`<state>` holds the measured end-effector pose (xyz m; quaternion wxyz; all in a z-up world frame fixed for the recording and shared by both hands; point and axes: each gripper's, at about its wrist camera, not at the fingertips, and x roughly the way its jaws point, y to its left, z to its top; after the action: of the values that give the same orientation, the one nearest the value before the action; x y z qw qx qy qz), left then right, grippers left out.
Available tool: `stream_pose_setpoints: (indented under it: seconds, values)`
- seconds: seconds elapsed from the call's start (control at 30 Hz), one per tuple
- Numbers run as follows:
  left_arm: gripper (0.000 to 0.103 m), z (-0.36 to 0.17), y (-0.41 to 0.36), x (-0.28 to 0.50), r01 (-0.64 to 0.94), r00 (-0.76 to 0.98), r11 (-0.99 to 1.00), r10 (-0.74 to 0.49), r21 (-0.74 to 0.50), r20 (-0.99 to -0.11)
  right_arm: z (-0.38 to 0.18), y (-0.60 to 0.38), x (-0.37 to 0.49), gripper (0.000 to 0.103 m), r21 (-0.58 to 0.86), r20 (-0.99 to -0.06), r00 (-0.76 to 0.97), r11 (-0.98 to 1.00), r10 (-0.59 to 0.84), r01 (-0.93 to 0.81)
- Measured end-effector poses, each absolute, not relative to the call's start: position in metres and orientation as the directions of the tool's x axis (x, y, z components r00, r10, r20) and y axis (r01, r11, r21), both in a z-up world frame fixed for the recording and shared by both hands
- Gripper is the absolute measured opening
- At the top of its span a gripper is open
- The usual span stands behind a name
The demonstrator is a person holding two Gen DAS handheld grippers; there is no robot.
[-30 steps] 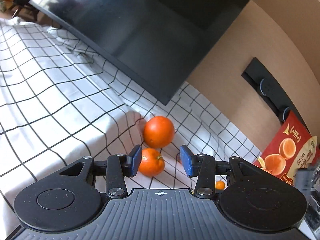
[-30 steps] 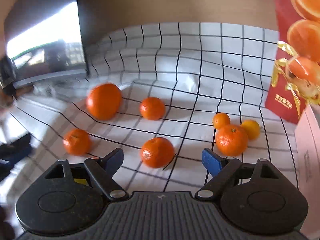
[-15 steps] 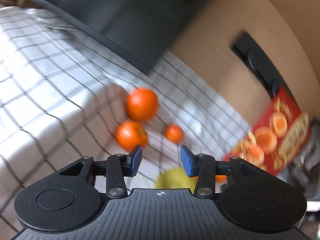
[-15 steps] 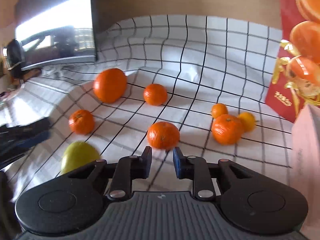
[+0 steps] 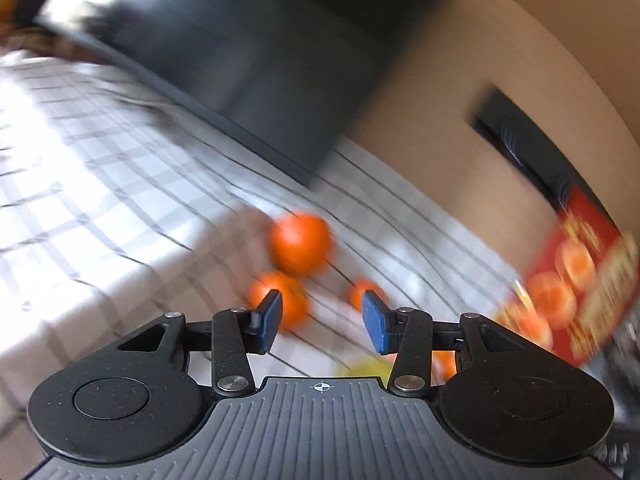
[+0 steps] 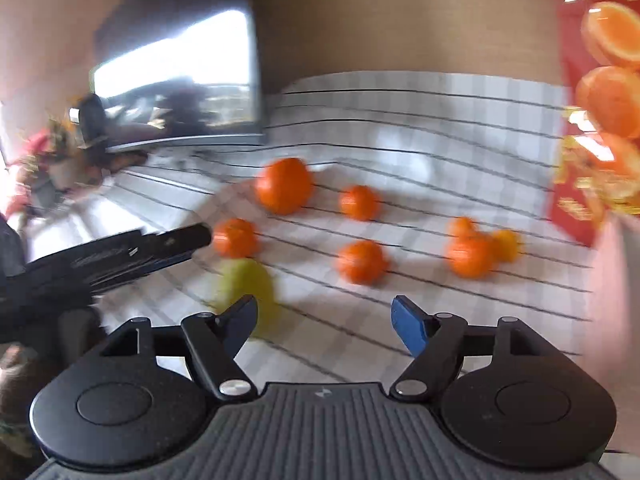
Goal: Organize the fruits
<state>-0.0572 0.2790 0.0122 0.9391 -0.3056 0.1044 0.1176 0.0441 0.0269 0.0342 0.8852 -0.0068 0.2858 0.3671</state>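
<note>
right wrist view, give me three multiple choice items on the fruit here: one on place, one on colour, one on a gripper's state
1. Where does the big orange lie?
A. near the dark screen's corner
B. against the red box
C. between the right gripper's fingers

2. What colour is the fruit by the right gripper's near finger?
A. orange
B. yellow-green
C. red

3. How is the right gripper?
A. shut on an orange
B. shut on nothing
C. apart, nothing between the fingers

Answers:
1 A: it sits at the far left of the checked cloth, by the screen.
2 B: it is pale yellow-green, unlike the orange ones.
3 C: the fingers are opening, with only cloth between them.
</note>
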Motion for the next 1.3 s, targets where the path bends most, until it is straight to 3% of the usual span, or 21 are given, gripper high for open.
stream_pose_setpoints:
  seconds: [0.2, 0.3, 0.4, 0.6, 0.73, 0.83, 1.0, 1.13, 1.3]
  values:
    - [0.049, 0.008, 0.302, -0.078, -0.354, 0.935, 0.68, 0.275, -0.642, -0.224, 0.019, 0.089, 0.051, 0.077, 0.219, -0.565, 0.508, 0.713, 0.649, -0.667]
    - [0.049, 0.007, 0.301, -0.076, -0.342, 0.94, 0.683, 0.259, -0.646, -0.224, 0.008, 0.116, 0.053, 0.077, 0.136, -0.594, 0.532, 0.728, 0.603, -0.672]
    - [0.049, 0.007, 0.296, -0.071, -0.326, 0.945, 0.705, 0.228, -0.63, -0.234, 0.0, 0.128, 0.049, 0.058, 0.059, -0.613, 0.565, 0.745, 0.552, -0.665]
    - [0.049, 0.007, 0.285, -0.058, -0.265, 0.955, 0.76, 0.123, -0.593, -0.269, 0.005, 0.084, 0.036, 0.058, 0.076, -0.63, 0.52, 0.712, 0.577, -0.698]
    - [0.049, 0.013, 0.254, -0.038, -0.146, 0.946, 0.857, -0.024, -0.493, -0.323, 0.006, 0.014, 0.012, 0.058, 0.089, -0.619, 0.544, 0.739, 0.566, -0.668]
    - [0.049, 0.03, 0.21, -0.016, -0.011, 0.915, 0.94, -0.128, -0.342, -0.382, 0.005, -0.043, -0.009, 0.058, 0.037, -0.605, 0.62, 0.796, 0.499, -0.604]
    - [0.05, 0.056, 0.166, 0.033, 0.046, 0.886, 0.996, -0.074, -0.072, -0.457, 0.002, -0.122, -0.028, 0.058, -0.023, -0.591, 0.722, 0.887, 0.361, -0.462]
    - [0.049, 0.048, 0.171, 0.074, -0.005, 0.831, 0.991, -0.07, -0.133, -0.552, -0.002, -0.166, -0.029, 0.058, 0.021, -0.572, 0.759, 0.93, 0.311, -0.366]
    - [0.049, 0.027, 0.181, 0.09, -0.07, 0.817, 0.965, -0.089, -0.252, -0.569, -0.014, -0.189, -0.021, 0.058, 0.046, -0.556, 0.787, 0.955, 0.269, -0.294]
